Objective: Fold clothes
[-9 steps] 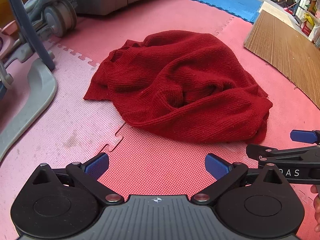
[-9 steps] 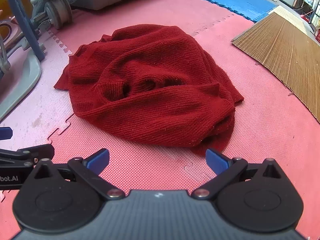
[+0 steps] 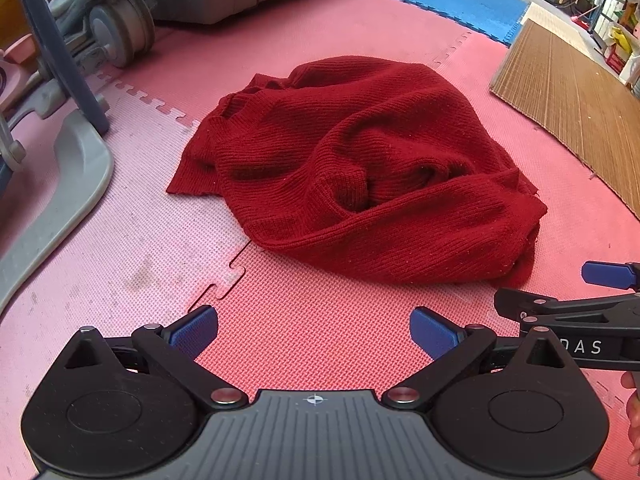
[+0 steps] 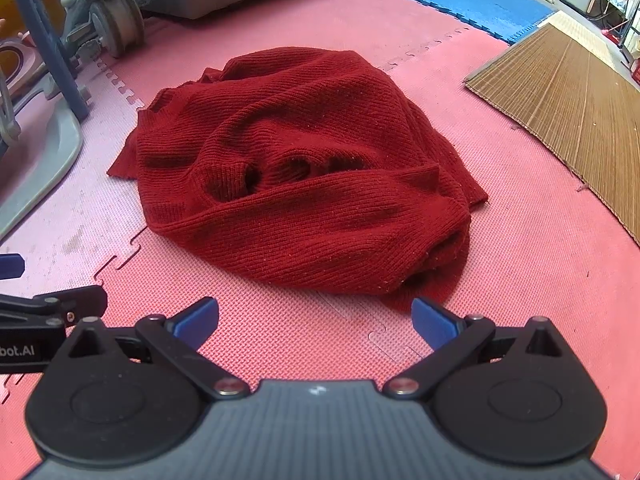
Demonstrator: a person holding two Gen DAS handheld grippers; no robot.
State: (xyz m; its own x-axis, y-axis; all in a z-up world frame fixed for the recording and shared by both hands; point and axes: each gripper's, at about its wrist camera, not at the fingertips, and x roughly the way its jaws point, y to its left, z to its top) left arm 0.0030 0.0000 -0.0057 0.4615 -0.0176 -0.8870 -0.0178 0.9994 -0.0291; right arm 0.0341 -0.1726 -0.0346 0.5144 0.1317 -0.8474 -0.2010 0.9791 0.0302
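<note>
Here's the dark red ribbed knit sweater (image 3: pixel 360 168) lying crumpled in a heap on the pink foam puzzle-mat floor (image 3: pixel 312 324), bunched and unfolded, spread across the seam where a paler pink tile meets a deeper pink one. Left gripper with blue pads (image 3: pixel 314 330) hovers just short of the sweater's near edge, jaws spread wide, nothing between them. Right gripper with blue pads (image 4: pixel 316 322) sits beside it, jaws wide too and empty, its right pad just by the sweater's near hem. A brown woven bamboo mat (image 4: pixel 568 96) lies off to the right, blue foam tiles (image 3: pixel 444 4) at the far edge, and a grey wheeled ride-on toy (image 3: pixel 112 28) stands at the far left
</note>
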